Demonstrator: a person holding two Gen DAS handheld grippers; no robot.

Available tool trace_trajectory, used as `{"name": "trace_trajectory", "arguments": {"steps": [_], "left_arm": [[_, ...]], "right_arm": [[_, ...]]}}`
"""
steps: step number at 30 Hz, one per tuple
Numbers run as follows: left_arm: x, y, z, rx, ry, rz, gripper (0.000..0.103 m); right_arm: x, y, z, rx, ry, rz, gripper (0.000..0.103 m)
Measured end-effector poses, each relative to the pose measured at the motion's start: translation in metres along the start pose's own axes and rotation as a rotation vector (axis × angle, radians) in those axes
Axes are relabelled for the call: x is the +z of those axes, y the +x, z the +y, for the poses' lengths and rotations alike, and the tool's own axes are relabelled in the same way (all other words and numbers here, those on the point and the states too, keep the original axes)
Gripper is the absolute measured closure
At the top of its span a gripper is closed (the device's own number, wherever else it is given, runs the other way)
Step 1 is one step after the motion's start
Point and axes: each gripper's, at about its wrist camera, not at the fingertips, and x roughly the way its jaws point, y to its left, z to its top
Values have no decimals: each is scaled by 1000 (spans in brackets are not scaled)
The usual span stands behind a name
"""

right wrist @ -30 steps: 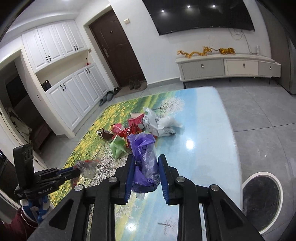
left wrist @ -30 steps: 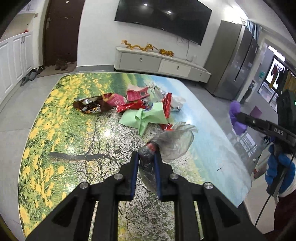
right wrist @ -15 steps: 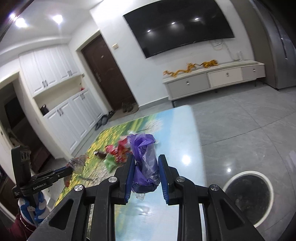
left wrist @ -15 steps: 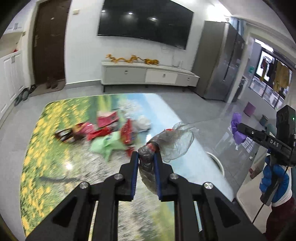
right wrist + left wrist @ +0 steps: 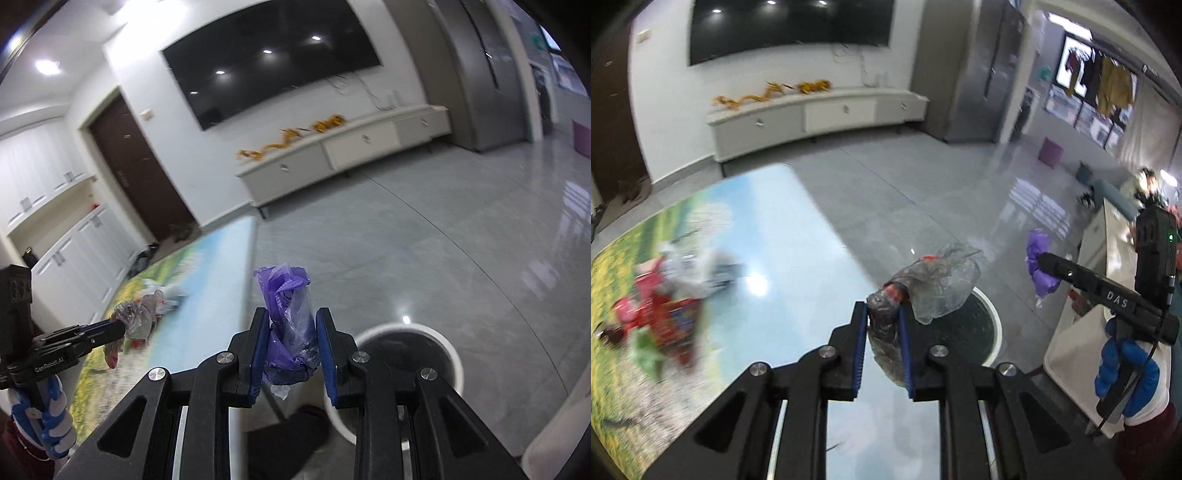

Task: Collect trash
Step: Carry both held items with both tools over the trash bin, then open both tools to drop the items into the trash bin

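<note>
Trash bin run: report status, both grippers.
Left gripper shut on clear plastic bag. Right gripper shut on purple plastic bag. Trash bin below, open, unobstructed.

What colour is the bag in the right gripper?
Purple, partly see-through plastic bag, shut between the right gripper fingers. Clearest in the right wrist view.

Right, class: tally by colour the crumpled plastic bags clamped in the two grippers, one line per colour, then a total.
Grey translucent crumpled plastic bag, in left gripper: 1
Purple crumpled plastic bag, in right gripper: 1
Total: 2
</note>
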Motion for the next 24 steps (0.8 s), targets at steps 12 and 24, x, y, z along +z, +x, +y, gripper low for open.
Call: {"name": "trace_trajectory", "arguments": {"steps": [12,24], "left_arm": [[25,124,-51,-120,-8,185,83],[30,145,-40,-220,-83,201,51]], "right_arm": [[-29,58,-96,-118,160,146,76],[-46,89,-119,-193,230,215,59]]}}
